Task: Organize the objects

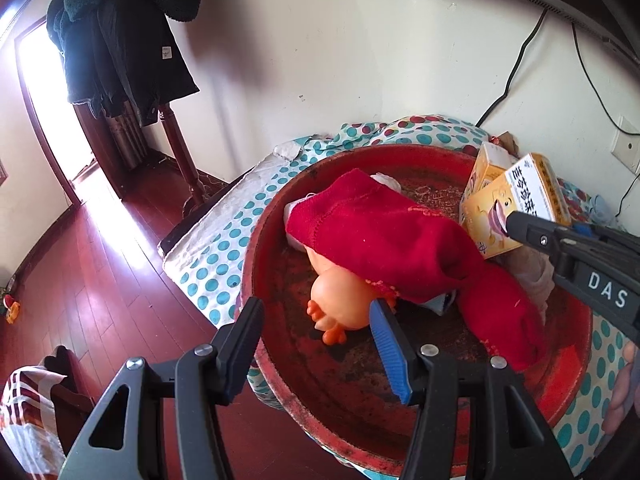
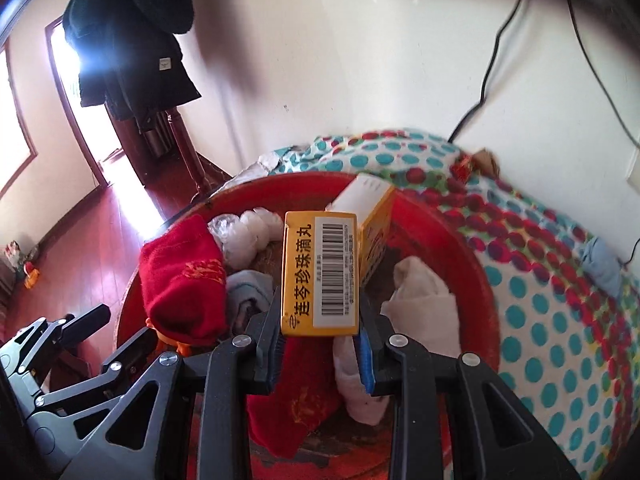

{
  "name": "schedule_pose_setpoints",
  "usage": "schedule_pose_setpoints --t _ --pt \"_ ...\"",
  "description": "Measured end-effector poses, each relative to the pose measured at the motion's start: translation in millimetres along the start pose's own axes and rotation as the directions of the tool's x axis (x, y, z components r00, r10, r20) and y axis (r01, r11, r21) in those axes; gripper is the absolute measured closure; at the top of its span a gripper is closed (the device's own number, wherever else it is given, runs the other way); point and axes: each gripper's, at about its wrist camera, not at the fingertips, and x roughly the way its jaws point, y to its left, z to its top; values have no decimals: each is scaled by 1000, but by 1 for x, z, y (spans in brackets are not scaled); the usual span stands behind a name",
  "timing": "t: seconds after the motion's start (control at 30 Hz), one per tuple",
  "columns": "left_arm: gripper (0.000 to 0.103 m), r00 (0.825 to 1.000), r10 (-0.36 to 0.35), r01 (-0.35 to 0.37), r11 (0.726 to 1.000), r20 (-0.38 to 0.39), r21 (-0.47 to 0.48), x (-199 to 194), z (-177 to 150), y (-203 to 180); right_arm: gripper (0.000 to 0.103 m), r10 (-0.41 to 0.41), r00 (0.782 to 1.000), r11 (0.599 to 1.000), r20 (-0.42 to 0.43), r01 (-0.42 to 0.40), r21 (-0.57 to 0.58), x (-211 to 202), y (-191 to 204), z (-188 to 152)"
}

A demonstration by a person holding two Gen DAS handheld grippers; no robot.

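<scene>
Yellow medicine box (image 2: pixel 320 276) pinched in R gripper (image 2: pixel 320 344) over red basin (image 2: pixel 472 248).
L gripper (image 1: pixel 316 320) spread, empty, straddling basin rim nr orange rubber chicken (image 1: pixel 340 304); red cloth (image 1: pixel 384 240) draped across, 2nd yellow box (image 2: pixel 374 216) just behind, white cloth (image 2: pixel 424 300) at R.

Worn glossy red basin (image 1: pixel 280 216), fuzzy red cloth (image 1: pixel 384 236), cardboard box (image 2: pixel 320 272)
</scene>
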Motion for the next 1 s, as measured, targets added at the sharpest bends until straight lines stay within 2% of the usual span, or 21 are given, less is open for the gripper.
schedule_pose_setpoints --t 0.17,0.27,0.33,0.4,0.53,0.57,0.6,0.67,0.87,1.0 --pt "47 1000 -16 16 1000 -1 14 1 -1 -4 74 30 999 998 -34 -29 53 5 -9 -9" --pt "47 999 -35 35 999 0 24 0 -2 -7 71 23 999 999 -36 -21 37 1 -7 -13" --pt "47 999 -42 42 999 1 30 0 -2 -9 60 8 1000 1000 -24 -8 21 -5 -5 -16" --pt "47 999 -53 53 998 0 37 -1 -3 -12 35 6 1000 1000 -20 -6 12 -9 -5 -17" --pt "47 998 -69 68 997 9 38 -4 -3 -14 18 -22 1000 1000 2 22 -16 -26 -4 -24" --pt "47 997 -70 69 997 12 41 -5 -3 -15 5 -29 1000 999 0 29 -18 -32 -5 -27" --pt "47 998 -69 69 997 10 45 -5 -2 -15 0 -45 999 999 0 45 -24 -38 -5 -30" --pt "47 998 -64 63 997 11 51 -6 -3 -18 0 -83 997 995 -2 82 -48 -48 -2 -40" --pt "47 998 -61 60 994 12 90 -9 -5 -31 0 -196 977 977 -88 187 -100 -52 5 -63" --pt "47 997 -74 71 991 24 110 -12 -6 -36 0 -201 974 977 -99 193 -87 -54 4 -71"
